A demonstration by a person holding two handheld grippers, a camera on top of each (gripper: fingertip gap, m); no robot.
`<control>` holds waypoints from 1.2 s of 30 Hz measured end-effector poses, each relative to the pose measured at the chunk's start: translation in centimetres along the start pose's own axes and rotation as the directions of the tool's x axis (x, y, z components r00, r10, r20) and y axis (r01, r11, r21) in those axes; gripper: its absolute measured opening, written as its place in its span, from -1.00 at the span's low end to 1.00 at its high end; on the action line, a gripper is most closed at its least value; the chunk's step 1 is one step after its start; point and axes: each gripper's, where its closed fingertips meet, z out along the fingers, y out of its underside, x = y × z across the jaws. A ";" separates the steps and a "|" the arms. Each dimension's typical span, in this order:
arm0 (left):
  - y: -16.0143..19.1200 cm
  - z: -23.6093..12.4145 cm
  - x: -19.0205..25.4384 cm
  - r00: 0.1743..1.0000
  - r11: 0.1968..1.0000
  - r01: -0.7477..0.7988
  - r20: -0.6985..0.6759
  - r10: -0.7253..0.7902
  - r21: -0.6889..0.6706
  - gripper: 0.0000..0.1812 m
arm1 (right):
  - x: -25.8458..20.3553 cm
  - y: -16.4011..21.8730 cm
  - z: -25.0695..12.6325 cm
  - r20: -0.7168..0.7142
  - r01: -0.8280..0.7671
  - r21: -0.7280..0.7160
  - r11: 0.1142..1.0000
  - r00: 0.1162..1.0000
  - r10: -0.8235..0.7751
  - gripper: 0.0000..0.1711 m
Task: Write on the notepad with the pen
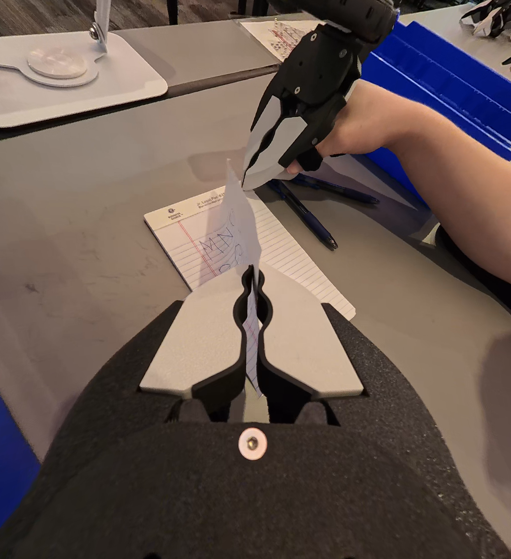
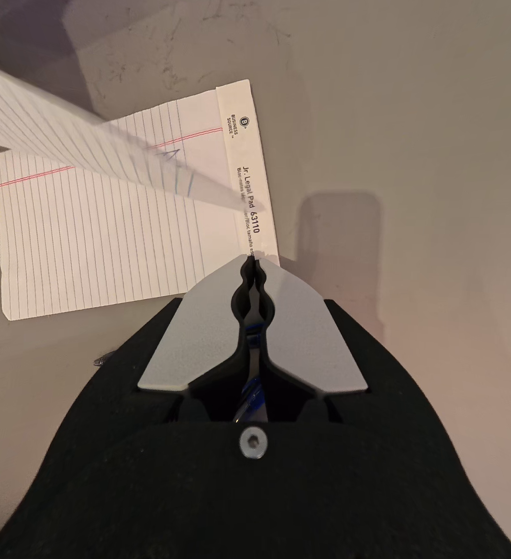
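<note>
I have the left gripper (image 1: pixel 252 273) clamped on the lifted sheet (image 1: pixel 242 230) while the right gripper (image 2: pixel 254 261), closed empty, pins the notepad (image 2: pixel 96 242) binding down for tearing.

The grey tabletop (image 1: pixel 66 236) left of the white lined notepad (image 1: pixel 293 251) is left open — the right side is blocked by two blue pens (image 1: pixel 305 216) and a blue plastic bin (image 1: pixel 447 90).
</note>
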 end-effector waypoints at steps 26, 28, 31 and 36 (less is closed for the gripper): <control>-1.9 -4.3 -2.1 0.994 0.999 0.000 0.109 -0.005 0.048 -1.00 | 0.0 -0.1 -0.1 -0.030 0.032 -0.018 0.999 0.999 -0.033 -1.00; -1.9 -4.6 -2.3 0.993 0.999 0.001 0.114 -0.007 0.051 -1.00 | 0.0 -0.1 -0.1 -0.029 0.031 -0.017 0.999 0.999 -0.031 -1.00; -2.1 -5.1 -2.6 0.992 0.998 0.000 0.123 -0.007 0.058 -1.00 | 0.0 -0.1 -0.1 -0.029 0.031 -0.016 0.999 0.999 -0.031 -1.00; -2.4 -6.0 -3.0 0.991 0.997 0.002 0.136 -0.012 0.074 -1.00 | 0.0 -0.1 -0.1 -0.029 0.030 -0.016 0.999 0.999 -0.030 -1.00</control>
